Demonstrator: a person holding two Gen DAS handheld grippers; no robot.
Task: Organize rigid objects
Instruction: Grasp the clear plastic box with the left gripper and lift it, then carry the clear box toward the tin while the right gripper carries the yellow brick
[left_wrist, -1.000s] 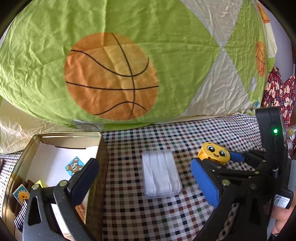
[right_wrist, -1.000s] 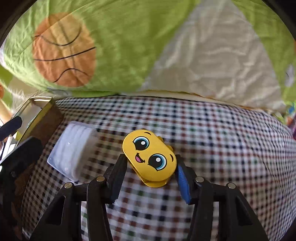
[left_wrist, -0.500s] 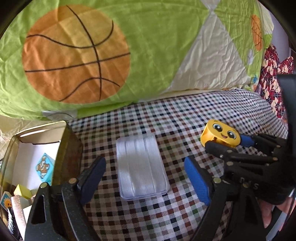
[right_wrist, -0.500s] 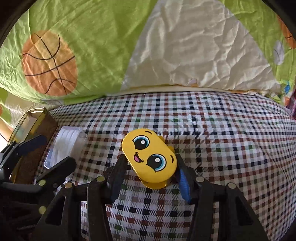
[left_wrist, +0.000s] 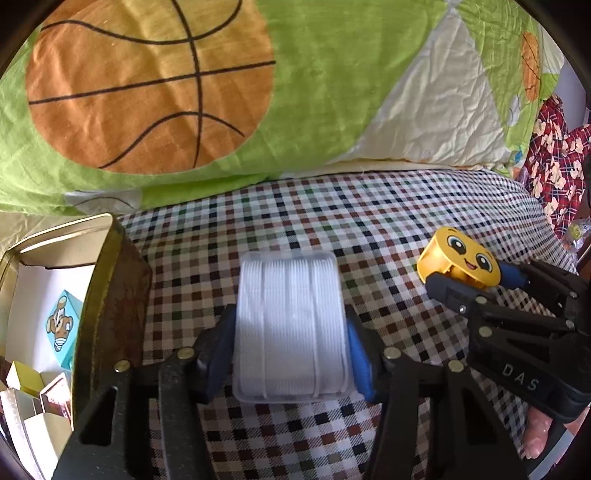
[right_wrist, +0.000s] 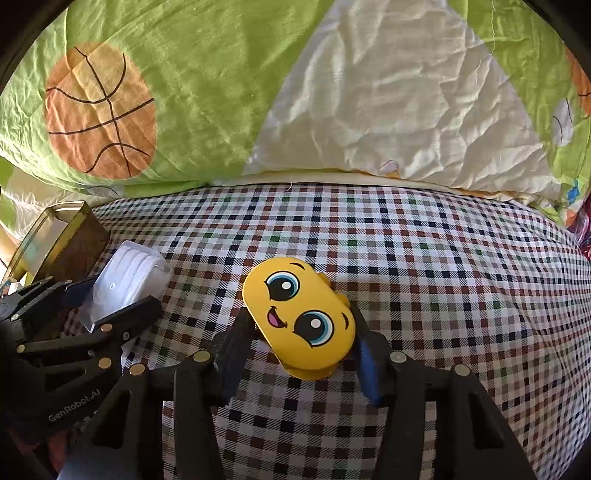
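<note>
L gripper (left_wrist: 290, 354) closed onto clear box (left_wrist: 291, 325).

We see a checked bedsheet (left_wrist: 369, 221) spread over the bed, and behind it a green quilt (left_wrist: 325, 74) printed with orange basketballs (left_wrist: 147, 85) and cream diamond panels (right_wrist: 388, 103). A red floral cloth (left_wrist: 554, 155) lies at the right edge.

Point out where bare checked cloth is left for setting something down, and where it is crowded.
Free: the checked cloth between the quilt and the yellow face box, running right. Also the strip between the clear case and the face box. Crowded: the left, where the tin, the case and the left claw sit close.
</note>
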